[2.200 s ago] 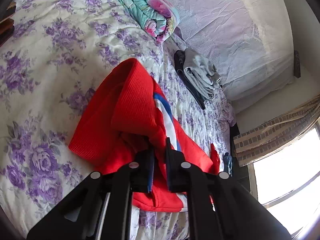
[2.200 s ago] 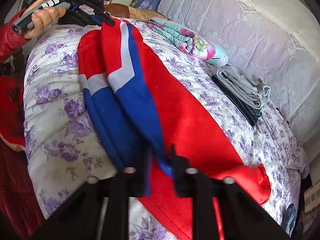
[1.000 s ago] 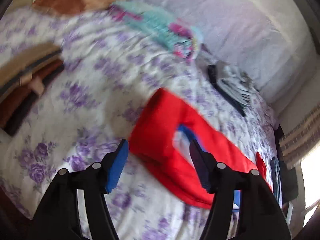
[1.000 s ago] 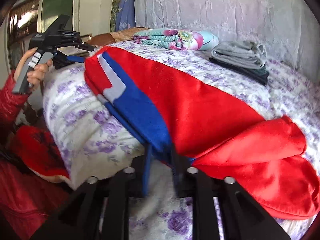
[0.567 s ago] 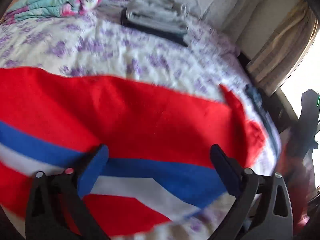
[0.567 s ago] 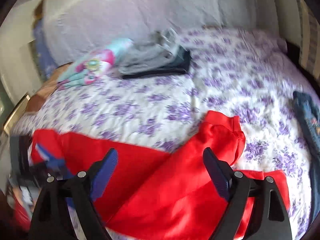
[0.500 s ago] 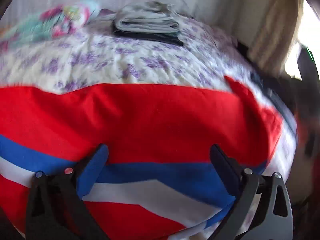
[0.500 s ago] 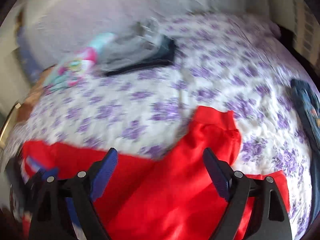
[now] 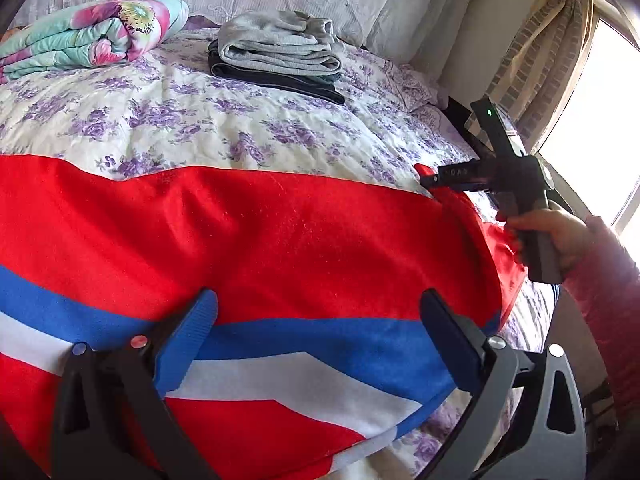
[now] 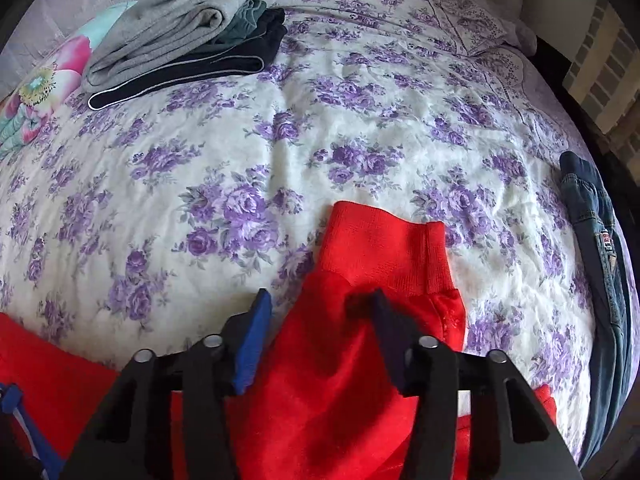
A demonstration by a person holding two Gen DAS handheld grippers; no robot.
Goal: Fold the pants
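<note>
Red pants [image 9: 280, 232] with a blue and white side stripe lie spread across the flowered bedspread [image 9: 200, 128]. My left gripper [image 9: 320, 332] hangs wide open just above the stripe, gripping nothing. In the right wrist view the ribbed red cuff [image 10: 384, 248] of one leg lies on the bedspread [image 10: 360, 120] in front of my right gripper [image 10: 320, 320]. Its jaws are closing with the red leg between them, and the pads do not visibly press on it. From the left wrist view, the right gripper [image 9: 440, 178] is at the pants' far end, held by a hand [image 9: 560, 232].
A stack of folded grey and dark clothes [image 9: 276, 56] and a rolled flowered blanket [image 9: 88, 36] lie near the headboard. Blue jeans [image 10: 600, 260] hang at the bed's right edge. A curtain [image 9: 540, 60] and a bright window are beyond that edge.
Both grippers let go of the pants, which now lie flat. The left one opened wide over the stripe. The right one swung to the red cuff and its jaws have narrowed around it.
</note>
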